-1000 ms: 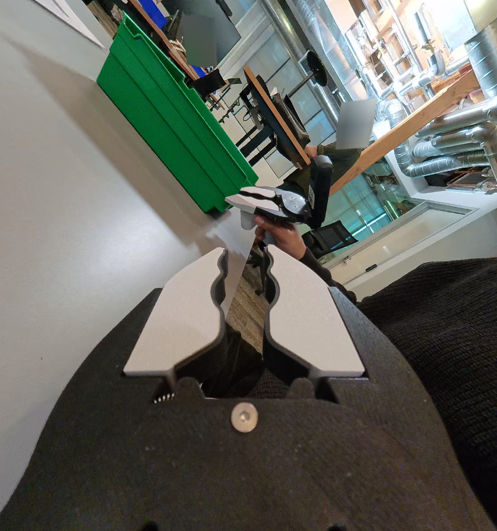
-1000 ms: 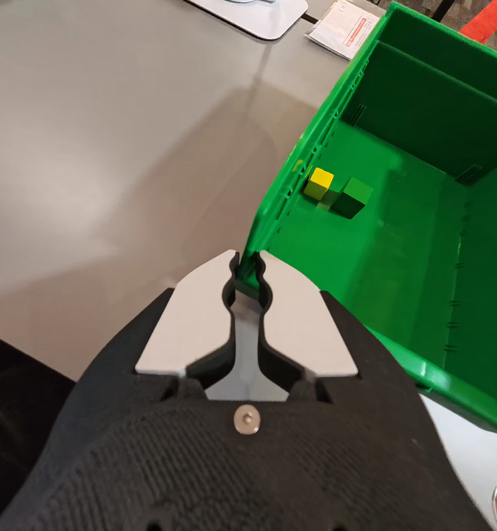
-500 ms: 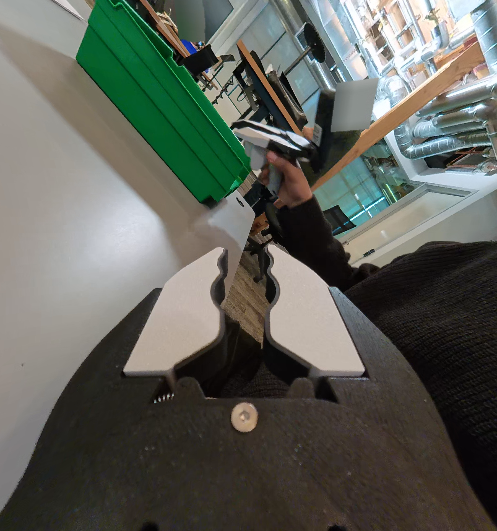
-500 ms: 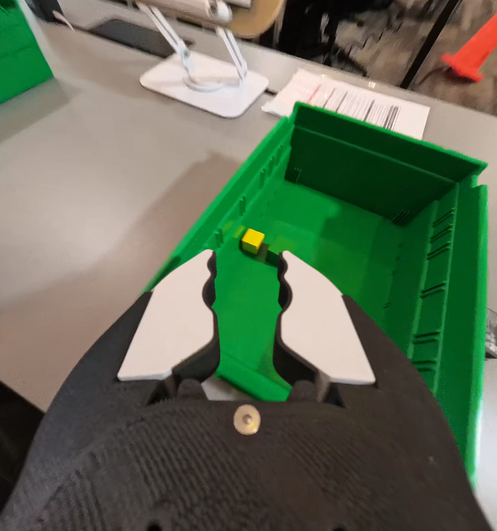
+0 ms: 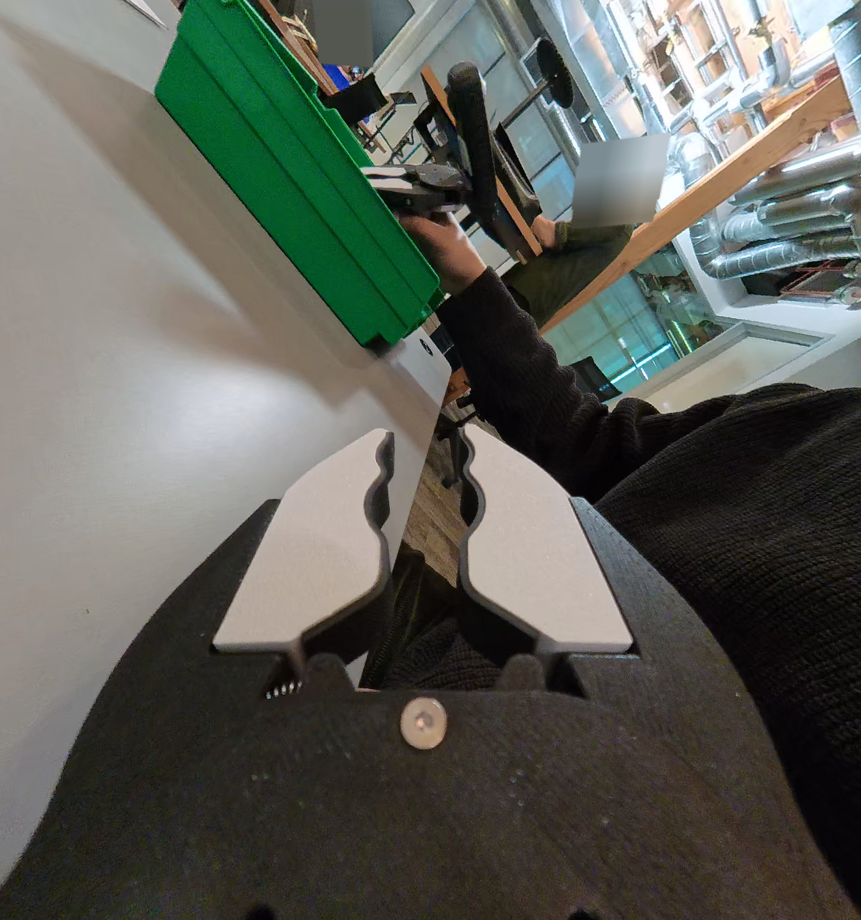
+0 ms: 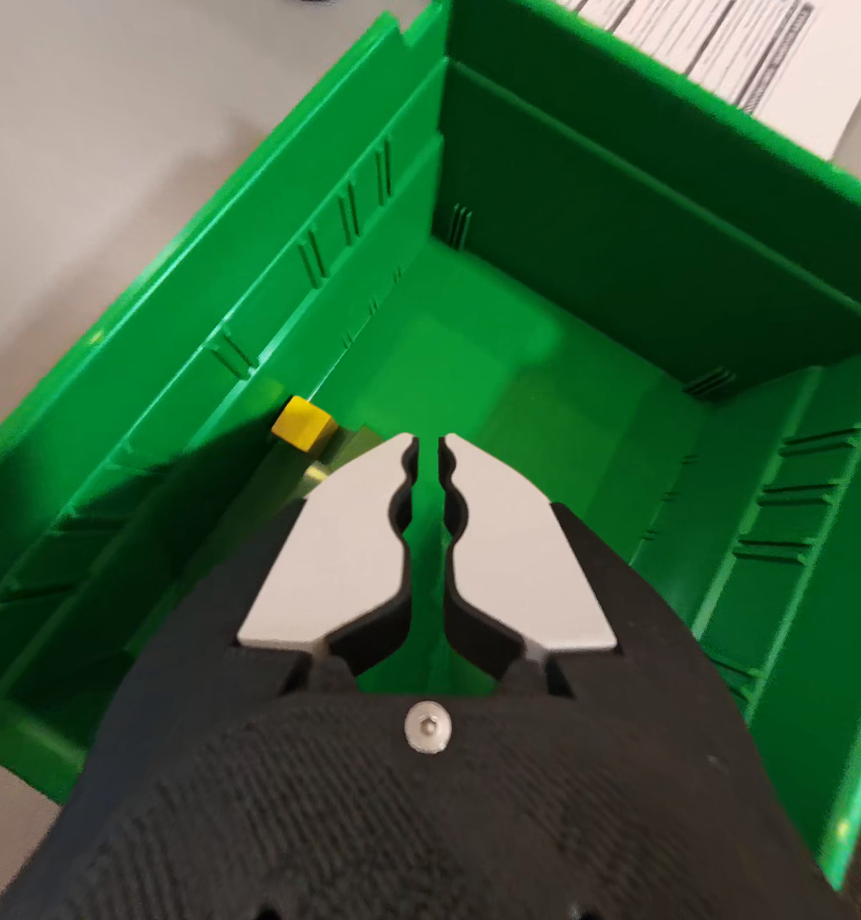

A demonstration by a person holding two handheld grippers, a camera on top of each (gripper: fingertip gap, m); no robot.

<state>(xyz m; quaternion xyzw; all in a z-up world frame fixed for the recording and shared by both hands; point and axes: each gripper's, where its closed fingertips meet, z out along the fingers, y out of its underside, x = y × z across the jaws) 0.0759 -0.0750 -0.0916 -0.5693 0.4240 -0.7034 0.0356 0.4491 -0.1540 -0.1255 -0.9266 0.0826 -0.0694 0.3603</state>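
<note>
A green plastic bin (image 6: 617, 209) stands on the grey table (image 6: 70, 149). A yellow cube (image 6: 305, 424) lies on the bin floor against its left wall. A green cube (image 6: 357, 440) next to it is mostly hidden behind my right gripper's left finger. My right gripper (image 6: 428, 445) reaches down inside the bin, just right of the cubes, jaws almost together with only bin floor showing between them. It also shows in the left wrist view (image 5: 376, 179) over the bin (image 5: 294, 199). My left gripper (image 5: 426, 443) is open and empty at the table's near edge.
A printed paper sheet (image 6: 767, 64) lies on the table beyond the bin. In the left wrist view a hand (image 5: 443, 249) and a black sleeve (image 5: 518, 378) hold the right gripper. Desks, chairs and a seated person are in the background.
My right gripper moved from the bin's near corner over its rim and down inside. Its jaws opened half a second ago and have closed again. The left gripper stayed in place.
</note>
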